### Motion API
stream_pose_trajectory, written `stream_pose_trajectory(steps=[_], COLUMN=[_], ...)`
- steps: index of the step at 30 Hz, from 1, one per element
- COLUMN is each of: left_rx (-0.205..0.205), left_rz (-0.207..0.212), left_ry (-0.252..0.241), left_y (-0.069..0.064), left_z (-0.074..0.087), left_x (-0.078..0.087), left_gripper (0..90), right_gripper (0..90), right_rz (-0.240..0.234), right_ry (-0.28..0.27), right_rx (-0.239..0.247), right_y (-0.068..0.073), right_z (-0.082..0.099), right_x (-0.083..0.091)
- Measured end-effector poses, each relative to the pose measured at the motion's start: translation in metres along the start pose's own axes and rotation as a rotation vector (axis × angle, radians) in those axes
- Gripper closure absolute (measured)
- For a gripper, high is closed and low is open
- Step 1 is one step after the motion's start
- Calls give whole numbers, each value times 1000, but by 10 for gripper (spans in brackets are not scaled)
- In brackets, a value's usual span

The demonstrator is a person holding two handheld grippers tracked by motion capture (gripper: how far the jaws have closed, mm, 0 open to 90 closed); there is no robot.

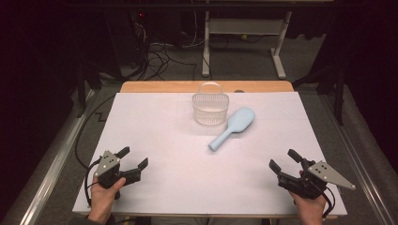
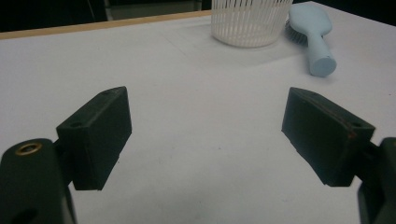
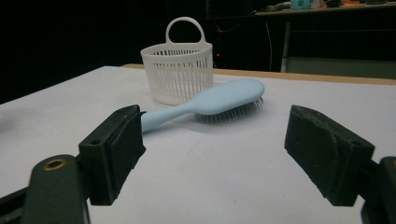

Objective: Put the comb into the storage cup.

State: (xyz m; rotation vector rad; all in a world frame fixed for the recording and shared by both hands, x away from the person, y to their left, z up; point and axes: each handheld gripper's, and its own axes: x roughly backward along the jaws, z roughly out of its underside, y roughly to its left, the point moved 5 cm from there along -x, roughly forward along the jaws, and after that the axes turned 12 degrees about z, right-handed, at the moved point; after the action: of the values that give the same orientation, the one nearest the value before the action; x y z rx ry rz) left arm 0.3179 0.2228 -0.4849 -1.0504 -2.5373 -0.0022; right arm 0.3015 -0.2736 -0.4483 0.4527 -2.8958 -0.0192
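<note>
Nearest the high view's lens, at the bottom edge, two hands come in from below, each wrapped around the grip of a black two-jaw tool; the left hand [image 1: 104, 196] sits at the near left corner of the table [image 1: 155, 140], the wrist straight and the forearm barely in frame; the left gripper [image 1: 133, 159] points forward and a little toward the middle, its jaws spread wide with nothing between them; a grey three-cornered plate lies on top of it and a black cable loops off its left side toward the table's edge; the right hand [image 1: 309, 206] mirrors this at the near right corner, and the right gripper [image 1: 284, 160] angles inward to the left, jaws likewise spread wide and empty, its own grey plate jutting out to the right.

Both tools sit low over the white surface, well apart from each other and from the objects farther back; the light blue hairbrush [image 1: 233, 127] lies near the table's centre, bristles down, handle toward the person and head toward the far right; just beside its head stands the white slatted basket [image 1: 210, 108] with an arched handle, upright, close to the far wooden edge; in the right gripper view the brush lies across the gap between the jaws, farther off, with the basket behind it.

No brand, label or lettering can be read on any of these.
</note>
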Motion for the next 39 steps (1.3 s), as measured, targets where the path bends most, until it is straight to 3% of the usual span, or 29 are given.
stream_pose_trajectory(steps=[10,39], left_rx=[-1,1], left_rz=[-1,2], left_ry=[4,8], left_y=[0,0], left_z=[0,1], left_x=[0,-1], left_gripper=[169,169], right_gripper=[207,213], right_rz=[-25,-79], right_ry=[-16,-9], right_rx=[-22,-9], right_y=[8,30], right_z=[-5,-11], right_x=[-5,-24])
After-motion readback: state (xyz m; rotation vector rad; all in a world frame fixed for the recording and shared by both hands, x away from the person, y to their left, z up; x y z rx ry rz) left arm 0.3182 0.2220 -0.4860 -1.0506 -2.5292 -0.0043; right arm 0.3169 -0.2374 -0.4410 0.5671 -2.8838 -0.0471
